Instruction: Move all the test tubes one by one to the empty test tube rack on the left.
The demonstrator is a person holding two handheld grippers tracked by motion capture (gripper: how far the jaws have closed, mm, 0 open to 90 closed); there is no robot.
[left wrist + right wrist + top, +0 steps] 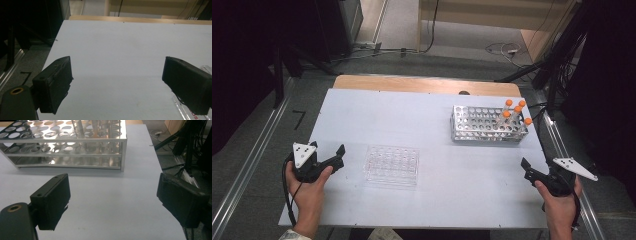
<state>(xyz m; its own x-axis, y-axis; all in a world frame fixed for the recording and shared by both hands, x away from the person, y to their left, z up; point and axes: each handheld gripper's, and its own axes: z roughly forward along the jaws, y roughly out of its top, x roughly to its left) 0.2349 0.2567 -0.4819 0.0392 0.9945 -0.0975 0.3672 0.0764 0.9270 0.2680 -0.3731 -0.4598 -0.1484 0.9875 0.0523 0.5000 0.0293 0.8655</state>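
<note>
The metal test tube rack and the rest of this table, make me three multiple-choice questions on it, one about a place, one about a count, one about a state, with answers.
1. Where on the pale table does the shiny perforated metal test tube rack stand?
A. far right part
B. near left corner
C. centre front

2. How many orange-capped tubes stand in the rack?
A. two
B. five
C. nine

3. How are the jaws of the right gripper?
A. shut on a tube
B. shut on nothing
C. open, nothing between them

Answers:
1. A, the high view shows the rack toward the far right, with the clear plastic well tray nearer and left of it.
2. B, five orange caps show at the rack's right end.
3. C, the right gripper view shows bare table between the spread jaws.
</note>
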